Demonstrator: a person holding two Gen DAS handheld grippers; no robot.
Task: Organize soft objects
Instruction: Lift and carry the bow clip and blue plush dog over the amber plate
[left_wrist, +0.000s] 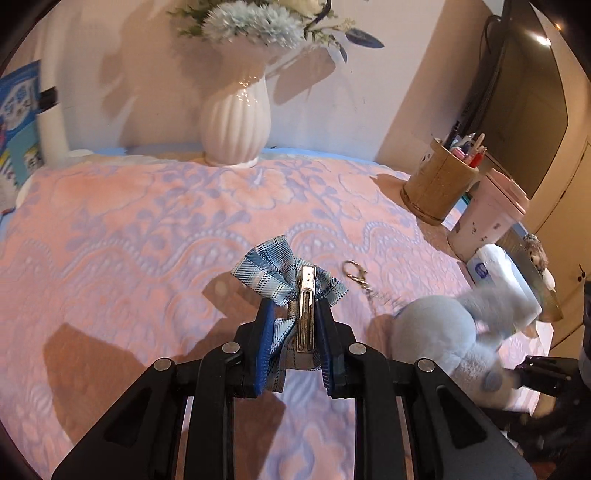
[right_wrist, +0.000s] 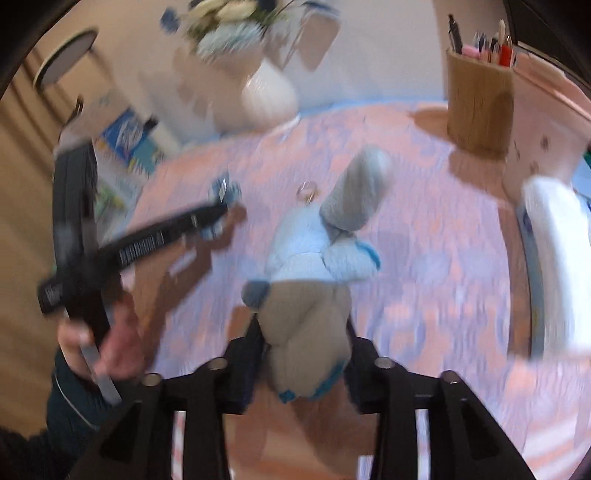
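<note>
Blanket (left_wrist: 147, 229) first: pink with a lilac flower pattern, it's covering the whole surface you're working over. At its far edge a white ribbed vase (left_wrist: 236, 122) of pale blue flowers is standing against the wall. Off to the right a wooden pen holder (left_wrist: 437, 182) and a pink lidded cup (left_wrist: 487, 218) are sitting side by side, with a white tissue pack (left_wrist: 506, 273) just in front of the cup.

Your right gripper (right_wrist: 303, 343) is carrying the plush toy (right_wrist: 314, 266), a pale blue and grey thing with a keyring chain (left_wrist: 356, 275) at its far end. The right view is badly smeared, but the toy is sitting between the jaws and they're squeezing its lower part. In the left view it's hanging just right of your other tool.

Your left gripper (left_wrist: 295, 321) is pinching the plaid bow hair clip (left_wrist: 291, 284), jaws pressed tight on the metal clip, bow sticking out forward above the blanket. Your left hand (right_wrist: 107, 343) is wrapping round its handle.
</note>
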